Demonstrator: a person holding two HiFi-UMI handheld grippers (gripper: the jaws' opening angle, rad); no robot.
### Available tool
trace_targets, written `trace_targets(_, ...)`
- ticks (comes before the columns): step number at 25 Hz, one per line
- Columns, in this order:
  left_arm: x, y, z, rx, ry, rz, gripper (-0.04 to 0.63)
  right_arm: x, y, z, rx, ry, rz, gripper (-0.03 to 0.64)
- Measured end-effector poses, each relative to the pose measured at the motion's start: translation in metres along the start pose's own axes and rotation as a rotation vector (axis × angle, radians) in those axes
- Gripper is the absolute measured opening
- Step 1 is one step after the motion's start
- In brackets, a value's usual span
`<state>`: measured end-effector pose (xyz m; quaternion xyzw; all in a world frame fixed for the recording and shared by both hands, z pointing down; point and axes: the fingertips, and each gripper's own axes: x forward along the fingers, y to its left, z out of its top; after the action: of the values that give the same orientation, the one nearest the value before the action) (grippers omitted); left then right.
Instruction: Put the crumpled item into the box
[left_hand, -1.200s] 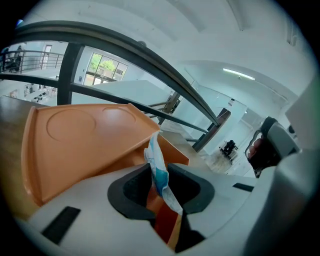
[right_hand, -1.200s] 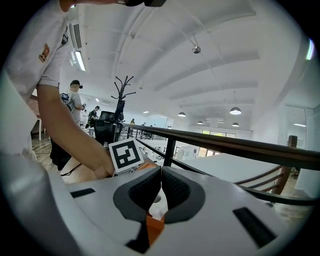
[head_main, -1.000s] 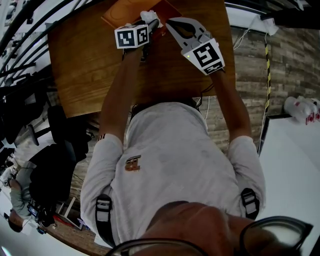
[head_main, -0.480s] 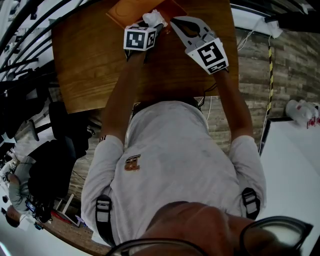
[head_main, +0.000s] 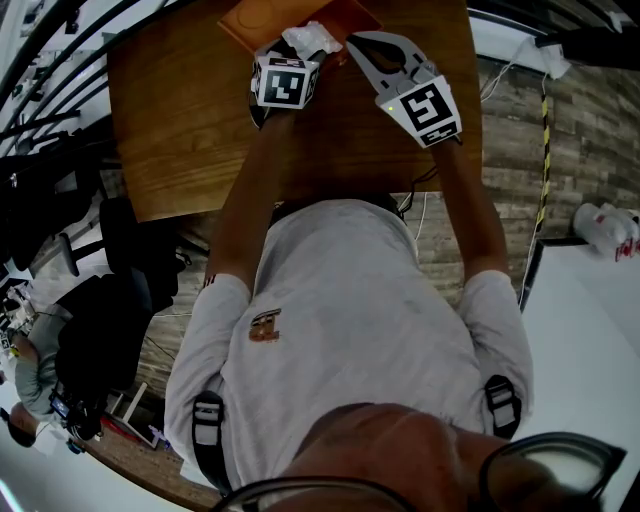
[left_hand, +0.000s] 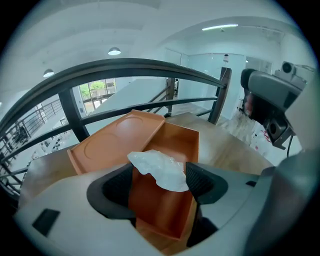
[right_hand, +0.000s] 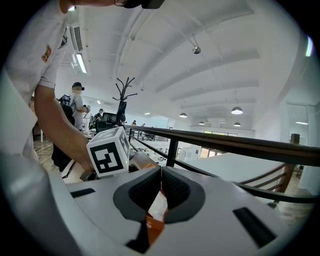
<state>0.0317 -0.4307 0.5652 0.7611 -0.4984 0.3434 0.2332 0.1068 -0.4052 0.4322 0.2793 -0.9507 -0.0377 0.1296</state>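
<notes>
The crumpled white item (left_hand: 159, 169) hangs between the wide-apart pads of my left gripper (left_hand: 161, 184), just over the inside of the orange box (left_hand: 175, 142). Its edge brushes the right-hand pad (left_hand: 202, 181); the other pad stands clear of it. These jaws have just been opening. In the head view the crumpled item (head_main: 312, 40) shows at the box (head_main: 352, 14), just beyond the left gripper (head_main: 293, 56). My right gripper (head_main: 352, 44) reaches the box from the right. Its jaws (right_hand: 161, 186) are shut on the thin orange wall of the box (right_hand: 154, 226).
The box's flat orange lid (left_hand: 116, 145) lies open to the left of the box, on the wooden table (head_main: 180, 120). A dark railing (left_hand: 150, 67) runs beyond the table's far edge. An office chair (head_main: 120, 250) and white tables stand around the person.
The left gripper has shifted right toward the box and rolled, and its jaws have spread. The crumpled item is no longer pinched. The right gripper has stayed where it was.
</notes>
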Motion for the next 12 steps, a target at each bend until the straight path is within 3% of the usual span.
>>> trace_targets(7,-0.011,0.005,-0.003,0.016,-0.026,0.013,0.336,0.003,0.0,0.0,0.002,-0.004,-0.001,0.034)
trace_targets(12,-0.03,0.009,0.003,0.026,-0.113,0.011,0.336,0.006,0.011,0.003,0.004,-0.007,-0.004,0.034)
